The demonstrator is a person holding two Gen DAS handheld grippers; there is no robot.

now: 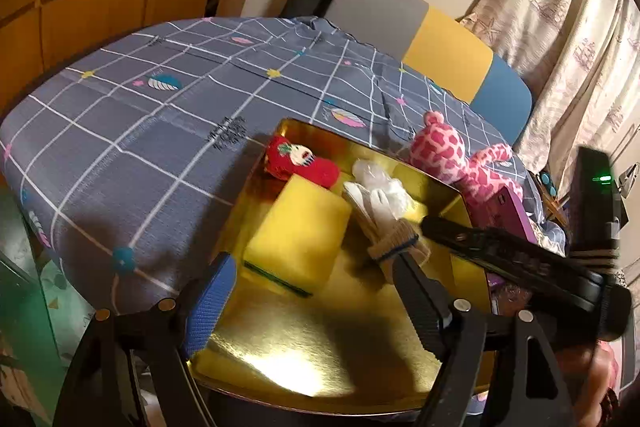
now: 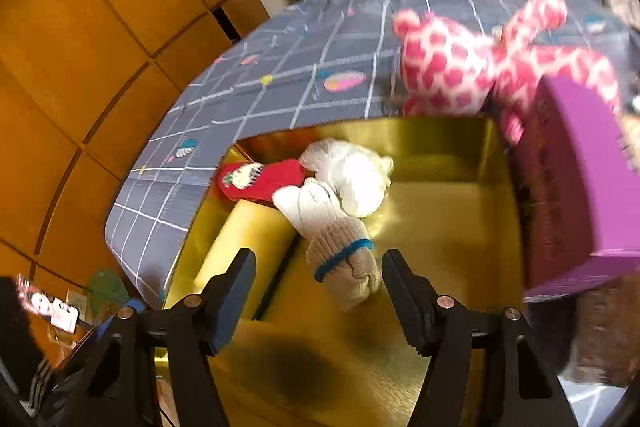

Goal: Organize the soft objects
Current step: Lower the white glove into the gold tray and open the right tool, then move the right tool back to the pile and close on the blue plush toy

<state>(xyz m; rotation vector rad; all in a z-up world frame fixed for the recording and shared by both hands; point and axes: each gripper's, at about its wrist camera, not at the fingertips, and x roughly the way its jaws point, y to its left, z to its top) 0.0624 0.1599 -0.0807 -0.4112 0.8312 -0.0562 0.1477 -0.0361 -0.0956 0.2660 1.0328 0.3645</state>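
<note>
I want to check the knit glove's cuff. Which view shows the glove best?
The right wrist view: the knit glove lies centred in the gold tray, whole, its blue-banded cuff between the open right gripper jaws, untouched. In the left wrist view, the right gripper's fingers overlap the cuff.

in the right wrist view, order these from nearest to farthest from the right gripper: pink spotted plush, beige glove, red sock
1. beige glove: between the right gripper's open fingers, cuff end nearest, in the gold tray.
2. red sock: farther back on the left, at the tray's far corner.
3. pink spotted plush: beyond the tray, on the cloth, upper right.
</note>
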